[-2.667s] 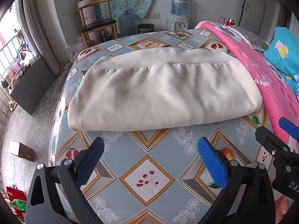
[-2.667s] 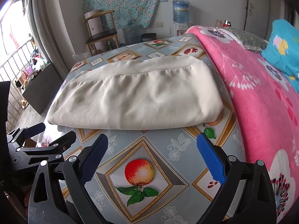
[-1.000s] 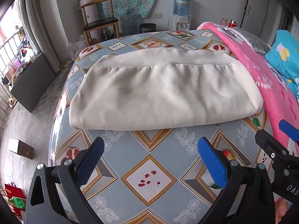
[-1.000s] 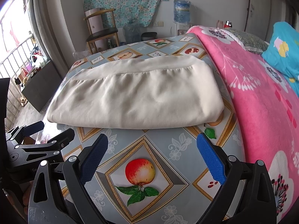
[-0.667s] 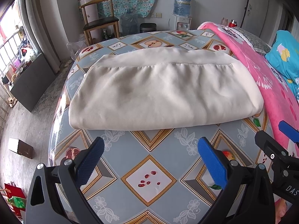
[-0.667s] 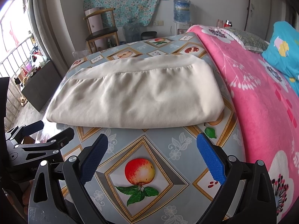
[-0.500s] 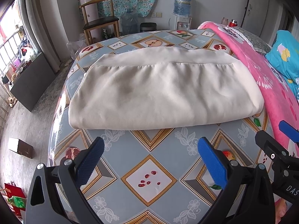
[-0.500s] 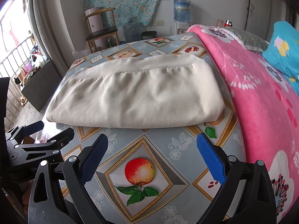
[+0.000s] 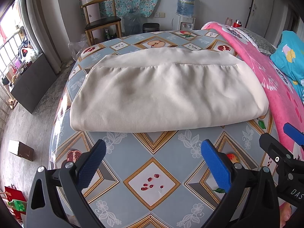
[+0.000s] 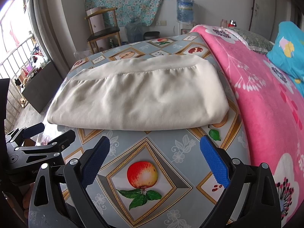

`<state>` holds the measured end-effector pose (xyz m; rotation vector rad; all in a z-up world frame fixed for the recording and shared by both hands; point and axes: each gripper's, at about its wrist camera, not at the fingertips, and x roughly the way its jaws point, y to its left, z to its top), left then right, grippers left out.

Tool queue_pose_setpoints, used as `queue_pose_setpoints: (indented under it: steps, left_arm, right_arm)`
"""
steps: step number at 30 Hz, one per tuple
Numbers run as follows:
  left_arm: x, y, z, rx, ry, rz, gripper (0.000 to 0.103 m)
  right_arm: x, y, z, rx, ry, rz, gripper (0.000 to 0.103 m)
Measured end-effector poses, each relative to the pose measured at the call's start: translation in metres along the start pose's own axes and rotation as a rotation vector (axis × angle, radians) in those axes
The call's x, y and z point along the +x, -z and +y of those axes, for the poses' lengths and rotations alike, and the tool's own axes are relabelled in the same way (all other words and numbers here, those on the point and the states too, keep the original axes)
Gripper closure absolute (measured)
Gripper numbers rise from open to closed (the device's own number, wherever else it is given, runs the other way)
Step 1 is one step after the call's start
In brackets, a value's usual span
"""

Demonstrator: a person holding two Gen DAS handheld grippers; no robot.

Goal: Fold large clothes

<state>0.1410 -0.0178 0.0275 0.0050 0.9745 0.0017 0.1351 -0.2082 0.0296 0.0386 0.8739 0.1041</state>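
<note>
The left hand-held gripper [image 9: 153, 166] and right hand-held gripper [image 10: 154, 164] hover side by side, level, both with blue-padded jaws spread wide and empty.

The near strip of the fruit-patterned blue-grey tablecloth [image 9: 152, 148] lies bare from its left edge to the right. Beyond it, the folded cream fabric garment [image 9: 167, 96] spans nearly the whole width, reaching close to the far edge. Along the right edge, a pink floral fleece blanket [image 10: 266, 98] bounds the surface.
</note>
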Motion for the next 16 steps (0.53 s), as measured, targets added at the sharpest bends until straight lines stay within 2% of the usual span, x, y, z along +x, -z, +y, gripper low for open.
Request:
queue_pose_setpoints:
  steps: [16]
  left_arm:
    - [0.0019,0.0019,0.0019,-0.004,0.002,0.005,0.005]
  right_arm:
    - [0.0031,0.0056,-0.0029,-0.004,0.003,-0.001,0.011]
